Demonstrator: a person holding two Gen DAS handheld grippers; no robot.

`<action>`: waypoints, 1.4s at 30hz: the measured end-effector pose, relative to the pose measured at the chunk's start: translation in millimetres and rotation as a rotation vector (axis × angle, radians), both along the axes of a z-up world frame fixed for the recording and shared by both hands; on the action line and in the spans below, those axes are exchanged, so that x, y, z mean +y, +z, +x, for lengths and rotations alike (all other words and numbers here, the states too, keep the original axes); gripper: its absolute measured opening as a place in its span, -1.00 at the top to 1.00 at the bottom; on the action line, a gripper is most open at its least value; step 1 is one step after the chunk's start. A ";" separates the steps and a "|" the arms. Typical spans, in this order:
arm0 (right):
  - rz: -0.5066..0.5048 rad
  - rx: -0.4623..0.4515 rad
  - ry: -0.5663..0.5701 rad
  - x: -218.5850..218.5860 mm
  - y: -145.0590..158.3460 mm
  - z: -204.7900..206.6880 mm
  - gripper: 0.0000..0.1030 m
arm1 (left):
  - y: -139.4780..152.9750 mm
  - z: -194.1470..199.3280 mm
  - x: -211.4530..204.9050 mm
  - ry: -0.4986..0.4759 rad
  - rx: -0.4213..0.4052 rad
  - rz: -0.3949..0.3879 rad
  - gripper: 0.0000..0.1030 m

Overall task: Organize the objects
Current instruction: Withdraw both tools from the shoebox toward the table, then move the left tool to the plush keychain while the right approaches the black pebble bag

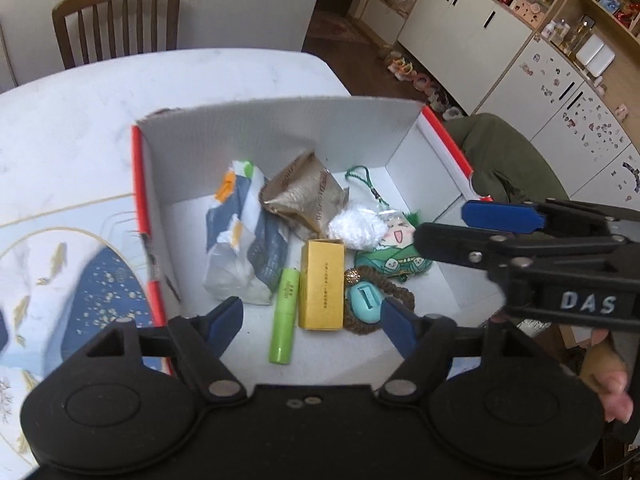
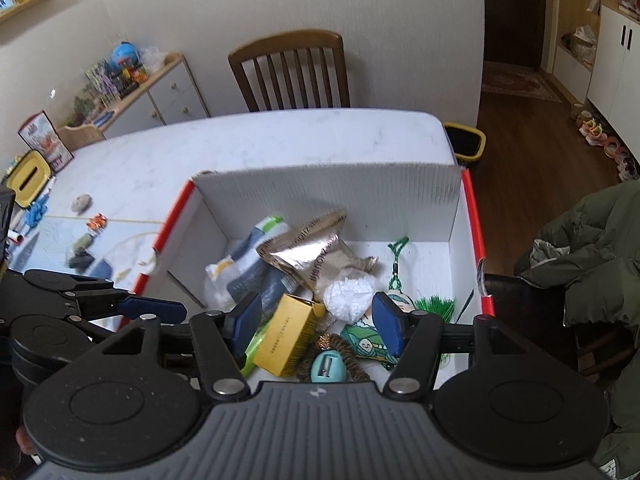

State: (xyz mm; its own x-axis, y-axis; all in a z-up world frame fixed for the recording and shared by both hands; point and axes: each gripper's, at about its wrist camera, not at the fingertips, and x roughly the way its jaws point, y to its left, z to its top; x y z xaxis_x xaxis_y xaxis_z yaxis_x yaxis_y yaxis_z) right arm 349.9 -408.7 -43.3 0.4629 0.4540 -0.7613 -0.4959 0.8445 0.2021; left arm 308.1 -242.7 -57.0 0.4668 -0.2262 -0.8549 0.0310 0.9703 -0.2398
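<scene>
Both jaws apart above box (image 1: 280, 128)

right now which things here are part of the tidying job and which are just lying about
Job: box, yellow carton, green tube, gold pouch, plush keychain, teal sharpener.
Lying about: chair, green jacket, yellow bin.

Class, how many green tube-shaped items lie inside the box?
1: the green tube lies on the box floor, directly left of the yellow carton. Others may be hidden under the packets.
</scene>
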 end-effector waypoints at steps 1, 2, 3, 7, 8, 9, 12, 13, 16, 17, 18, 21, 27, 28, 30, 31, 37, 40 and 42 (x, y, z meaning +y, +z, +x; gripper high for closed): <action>0.004 -0.003 0.002 -1.2 3.1 -1.4 -0.19 | 2.5 -1.9 2.8 0.006 -0.007 -0.005 -0.46; 0.005 -0.007 0.005 -1.4 5.7 -3.4 -0.20 | 5.8 -4.3 6.4 0.011 -0.013 -0.009 -0.46; 0.006 -0.011 0.009 -1.2 8.0 -5.7 -0.21 | 8.2 -6.4 9.3 0.017 -0.020 -0.013 -0.47; 0.014 -0.022 0.019 1.8 15.5 -14.8 -0.24 | 20.6 -16.3 19.7 0.032 -0.060 -0.016 -0.52; 0.016 -0.025 0.022 3.0 17.3 -17.1 -0.24 | 24.3 -19.3 22.8 0.034 -0.072 -0.016 -0.54; 0.019 -0.027 0.025 4.4 19.5 -19.7 -0.24 | 27.4 -21.6 25.2 0.035 -0.083 -0.016 -0.54; 0.030 -0.044 0.041 10.8 26.7 -29.1 -0.24 | 36.1 -27.8 33.0 0.047 -0.104 -0.010 -0.54; 0.037 -0.050 0.048 13.4 29.2 -32.6 -0.24 | 38.8 -30.4 36.5 0.052 -0.112 -0.011 -0.55; 0.052 -0.070 0.067 22.7 36.9 -43.7 -0.35 | 46.3 -38.1 48.5 0.068 -0.135 -0.004 -0.61; 0.055 -0.077 0.076 26.9 39.1 -47.3 -0.36 | 48.8 -42.0 53.2 0.073 -0.142 -0.003 -0.63; 0.057 -0.082 0.085 31.6 40.9 -51.2 -0.36 | 50.6 -44.9 58.2 0.076 -0.148 -0.001 -0.63; 0.057 -0.089 0.109 48.5 43.3 -60.9 -0.36 | 54.4 -54.1 76.5 0.090 -0.161 0.005 -0.71; 0.053 -0.091 0.152 90.1 43.3 -75.3 -0.47 | 55.6 -69.2 119.0 0.122 -0.173 0.020 -0.85; 0.054 -0.089 0.159 97.9 43.0 -77.3 -0.52 | 55.6 -71.5 126.7 0.128 -0.176 0.022 -0.90; 0.054 -0.086 0.169 113.1 42.0 -81.3 -0.55 | 56.0 -76.2 142.6 0.143 -0.183 0.029 -0.96; 0.054 -0.083 0.174 121.1 41.6 -83.1 -0.56 | 56.0 -78.3 150.6 0.150 -0.187 0.035 -0.98; 0.049 -0.070 0.206 171.8 37.3 -94.6 -0.58 | 56.7 -87.3 201.6 0.189 -0.201 0.072 -0.99; 0.045 -0.061 0.218 197.4 33.0 -98.6 -0.58 | 55.1 -89.3 228.6 0.201 -0.207 0.078 -0.99; 0.037 -0.055 0.223 213.7 29.4 -100.3 -0.58 | 52.9 -90.7 244.5 0.204 -0.213 0.084 -0.99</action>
